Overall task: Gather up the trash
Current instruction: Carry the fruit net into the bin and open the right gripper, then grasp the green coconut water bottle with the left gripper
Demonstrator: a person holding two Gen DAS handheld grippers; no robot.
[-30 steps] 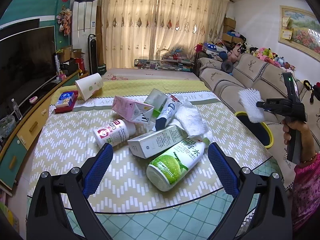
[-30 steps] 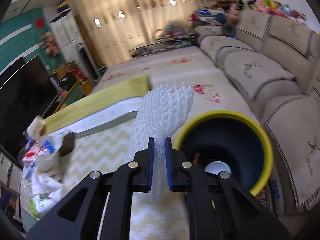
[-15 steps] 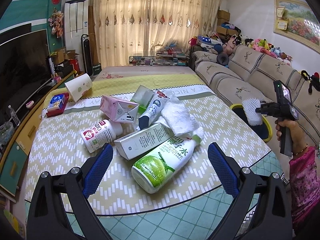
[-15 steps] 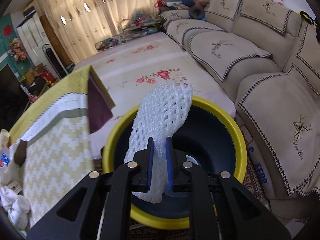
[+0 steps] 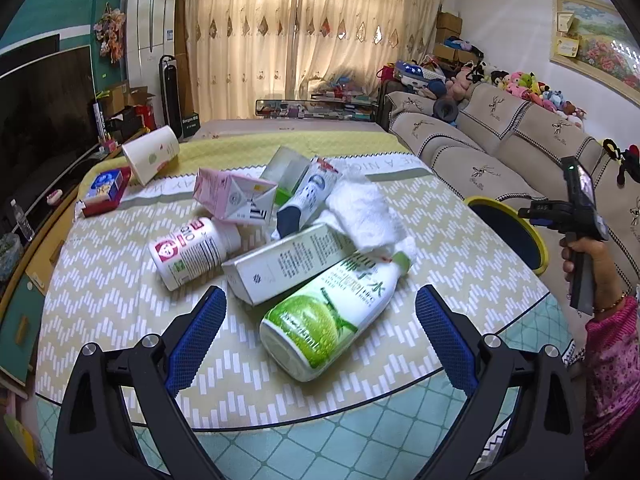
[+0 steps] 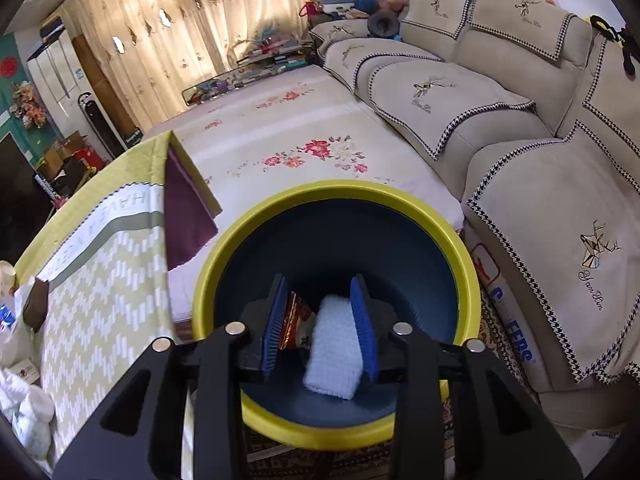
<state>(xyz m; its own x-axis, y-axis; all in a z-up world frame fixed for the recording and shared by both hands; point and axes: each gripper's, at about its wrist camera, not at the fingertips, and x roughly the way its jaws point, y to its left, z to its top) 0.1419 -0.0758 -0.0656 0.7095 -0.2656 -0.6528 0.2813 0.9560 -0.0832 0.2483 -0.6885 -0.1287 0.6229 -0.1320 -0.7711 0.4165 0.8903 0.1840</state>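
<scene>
My right gripper (image 6: pixel 320 320) is open above the yellow-rimmed dark bin (image 6: pixel 468 272). The white foam net (image 6: pixel 334 356) lies inside the bin beside an orange wrapper (image 6: pixel 292 320). In the left wrist view the bin (image 5: pixel 536 240) stands right of the table and the right gripper (image 5: pixel 536 213) hovers over it. My left gripper (image 5: pixel 320 324) is open and empty, just short of a green-label bottle (image 5: pixel 332 316). Behind it lie a white-green box (image 5: pixel 288 260), a white pill bottle (image 5: pixel 192 250), a pink carton (image 5: pixel 232 196), a tube (image 5: pixel 306 200) and crumpled white tissue (image 5: pixel 360 216).
A paper cup (image 5: pixel 150 154) and a red-blue box (image 5: pixel 104 190) lie at the table's far left. A beige sofa (image 6: pixel 520 128) runs along the right behind the bin. A TV and cabinet (image 5: pixel 36 128) stand left of the table.
My right gripper moved over the bin, opened and let go of the foam net, which now lies in the bin. The left gripper edged closer to the green-label bottle.
</scene>
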